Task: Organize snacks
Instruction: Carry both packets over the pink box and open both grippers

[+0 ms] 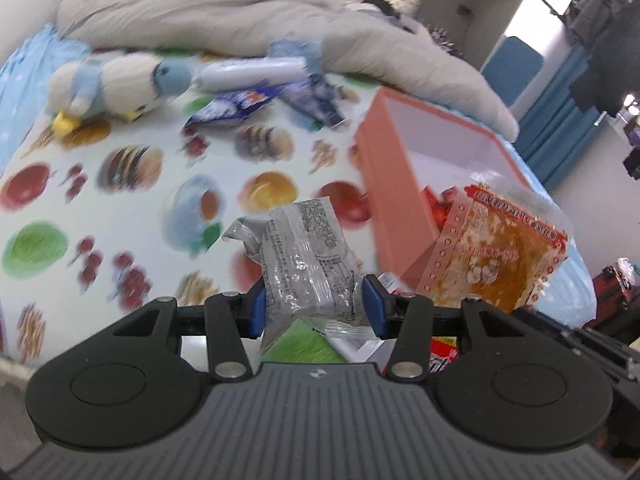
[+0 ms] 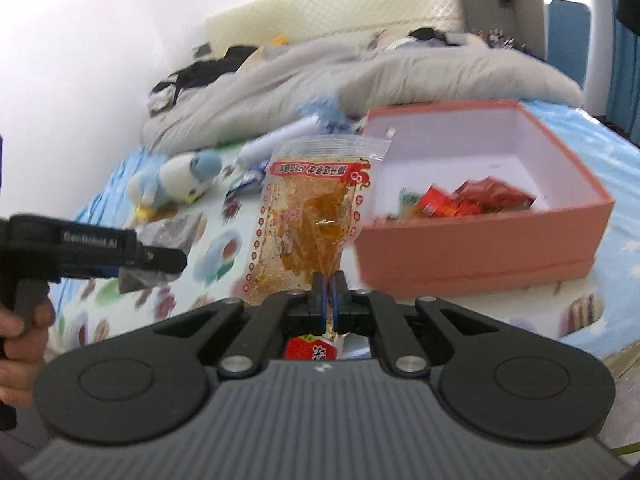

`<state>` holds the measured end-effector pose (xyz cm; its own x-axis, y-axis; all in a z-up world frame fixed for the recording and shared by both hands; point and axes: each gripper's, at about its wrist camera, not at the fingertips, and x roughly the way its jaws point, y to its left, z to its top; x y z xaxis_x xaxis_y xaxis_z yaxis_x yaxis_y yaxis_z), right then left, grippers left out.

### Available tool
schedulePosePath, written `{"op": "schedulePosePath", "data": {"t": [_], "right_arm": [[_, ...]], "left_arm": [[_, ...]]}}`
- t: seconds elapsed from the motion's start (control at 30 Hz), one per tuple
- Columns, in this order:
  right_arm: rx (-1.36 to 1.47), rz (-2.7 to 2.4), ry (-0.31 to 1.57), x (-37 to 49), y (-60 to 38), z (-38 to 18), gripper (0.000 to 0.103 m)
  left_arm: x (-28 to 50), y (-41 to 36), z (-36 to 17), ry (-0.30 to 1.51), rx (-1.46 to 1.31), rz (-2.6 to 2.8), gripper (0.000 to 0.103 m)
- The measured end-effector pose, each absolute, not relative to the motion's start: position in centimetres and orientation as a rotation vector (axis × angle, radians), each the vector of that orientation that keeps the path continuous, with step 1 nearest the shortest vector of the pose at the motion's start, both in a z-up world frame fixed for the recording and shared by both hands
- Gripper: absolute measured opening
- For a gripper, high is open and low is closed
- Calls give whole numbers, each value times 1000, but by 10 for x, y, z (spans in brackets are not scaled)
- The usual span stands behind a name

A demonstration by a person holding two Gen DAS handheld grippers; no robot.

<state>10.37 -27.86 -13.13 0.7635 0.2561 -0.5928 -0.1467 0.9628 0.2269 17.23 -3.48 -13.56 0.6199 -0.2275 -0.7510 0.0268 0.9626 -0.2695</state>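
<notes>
My left gripper [image 1: 318, 306] is shut on a crinkled silver snack packet [image 1: 304, 256], held above the fruit-print bed cover [image 1: 120, 184]. My right gripper [image 2: 330, 300] is shut on the bottom edge of a clear bag of orange snack [image 2: 312, 216], which stands upright in front of it; the same orange bag [image 1: 496, 252] shows at the right of the left wrist view. An open pink box [image 2: 480, 240] with white inside holds several red and orange packets [image 2: 464, 200]; it sits right of both bags. The left gripper [image 2: 160, 258] with its silver packet [image 2: 168, 236] appears at the left of the right wrist view.
A blue and white plush bird [image 1: 116, 88] lies on the bed, with blue snack packets [image 1: 240, 106] and a white roll [image 1: 248, 74] beside it. A grey duvet [image 1: 240, 12] is heaped behind. A person's hand [image 2: 20, 328] grips the left tool's handle.
</notes>
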Motion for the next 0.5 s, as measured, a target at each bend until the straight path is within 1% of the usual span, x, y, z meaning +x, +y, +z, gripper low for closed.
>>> {"op": "schedulePosePath", "data": {"t": [0.3,0.5], "right_arm": [[210,153,582,150,-326,-101,6],[218,113,584,188,-351,-103,6]], "left_arm": [[232,-91,-101,826,-198,-269,53],[287,-139,-99,833,-147,-347,53]]}}
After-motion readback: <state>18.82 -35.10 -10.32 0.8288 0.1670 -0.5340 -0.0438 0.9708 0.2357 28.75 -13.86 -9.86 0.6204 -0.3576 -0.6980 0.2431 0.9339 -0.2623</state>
